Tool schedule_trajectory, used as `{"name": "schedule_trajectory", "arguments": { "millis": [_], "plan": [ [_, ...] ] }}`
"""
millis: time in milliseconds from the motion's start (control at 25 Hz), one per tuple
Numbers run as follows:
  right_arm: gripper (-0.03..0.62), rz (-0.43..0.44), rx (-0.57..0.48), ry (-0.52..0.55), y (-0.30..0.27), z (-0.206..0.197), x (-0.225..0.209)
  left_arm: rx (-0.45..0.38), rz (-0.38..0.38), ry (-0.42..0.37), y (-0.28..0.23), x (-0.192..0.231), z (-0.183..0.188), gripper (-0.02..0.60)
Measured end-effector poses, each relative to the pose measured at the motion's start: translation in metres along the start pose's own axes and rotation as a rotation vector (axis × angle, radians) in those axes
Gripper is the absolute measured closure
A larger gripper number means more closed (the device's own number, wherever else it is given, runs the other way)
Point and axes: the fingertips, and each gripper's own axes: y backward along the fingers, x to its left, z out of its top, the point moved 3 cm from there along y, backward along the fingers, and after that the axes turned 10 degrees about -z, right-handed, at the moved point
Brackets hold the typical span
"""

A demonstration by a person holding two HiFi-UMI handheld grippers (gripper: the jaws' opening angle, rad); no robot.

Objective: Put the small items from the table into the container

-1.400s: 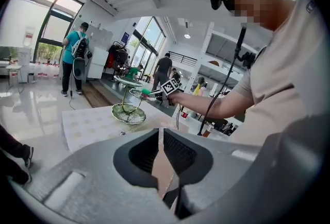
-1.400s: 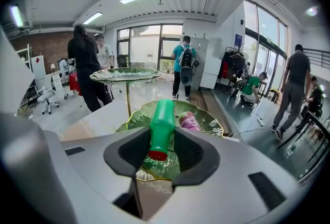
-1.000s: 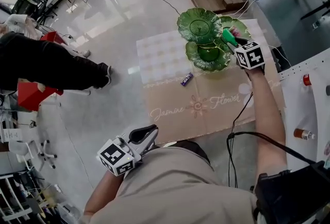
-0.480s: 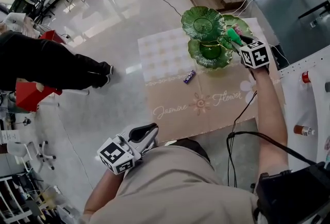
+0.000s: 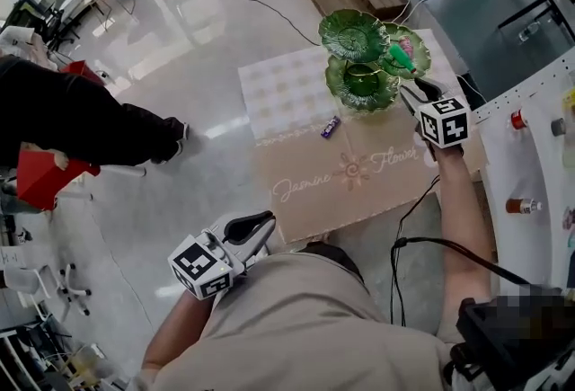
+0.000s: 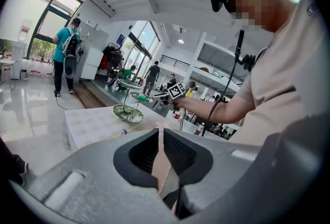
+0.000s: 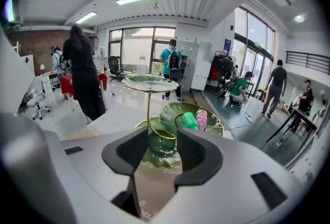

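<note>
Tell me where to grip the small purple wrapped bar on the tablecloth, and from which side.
Grip the purple wrapped bar across its narrow width at mid-length, coming down from above. It lies flat and slanted on the tablecloth, so turn the jaws to straddle its long edges. The green tiered dish stand stands apart from it, so the descent looks unobstructed.

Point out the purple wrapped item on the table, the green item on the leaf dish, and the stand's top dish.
purple wrapped item (image 5: pixel 331 127), head view, middle of the wrapper.
green item (image 7: pixel 190 120), right gripper view, its upper side.
top dish (image 5: pixel 353 34), head view, bare centre.
</note>
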Motion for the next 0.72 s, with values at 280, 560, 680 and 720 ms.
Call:
{"name": "schedule_trajectory", "arguments": {
  "millis": [280,560,680,720],
  "plan": [
    [0.470,0.024,-0.108,-0.101,0.077,-0.008,0.096,-0.029,-0.061,-0.025,0.048,-0.008,-0.009,0.563],
    [0.556,0.100,-0.127,-0.150,0.141,-0.026,0.227,-0.051,-0.116,-0.024,0.093,-0.009,-0.020,0.565],
    [0.560,0.154,-0.112,-0.184,0.163,-0.034,0.287,-0.051,-0.141,-0.022,0.114,-0.013,-0.026,0.565],
    [0.562,0.169,-0.108,-0.189,0.169,-0.037,0.306,-0.049,-0.148,-0.022,0.120,-0.014,-0.029,0.565]
  ]
}}
